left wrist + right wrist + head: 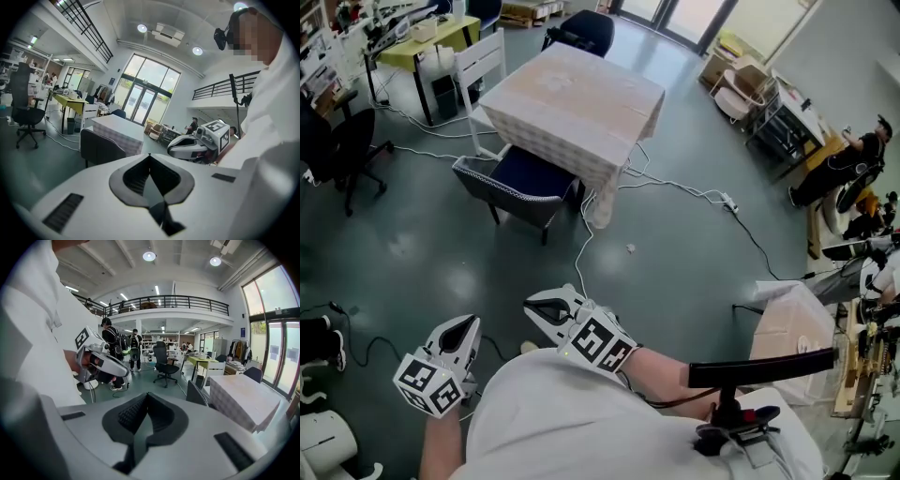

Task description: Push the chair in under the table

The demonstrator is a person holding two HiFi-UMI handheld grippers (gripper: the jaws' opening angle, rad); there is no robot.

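In the head view a square table [572, 94] under a pale checked cloth stands far ahead. A dark blue chair [514, 184] with a checked back sits at the table's near left side, pulled out from under it. Both grippers are held close to the person's body, well short of the chair. The left gripper [471, 325] is shut and empty, and so is the right gripper [532, 307]. The left gripper view shows the shut left gripper [150, 157] pointing towards the chair [100, 147] and table [117, 129]. In the right gripper view, beyond the right gripper [146, 394], are the chair [196, 394] and table [241, 400].
Cables [675, 190] run over the grey floor from the table to the right. A white chair [483, 61] and a dark chair [586, 28] stand on the table's far sides. A black office chair [345, 145] is at the left, a pale box [792, 328] at the right.
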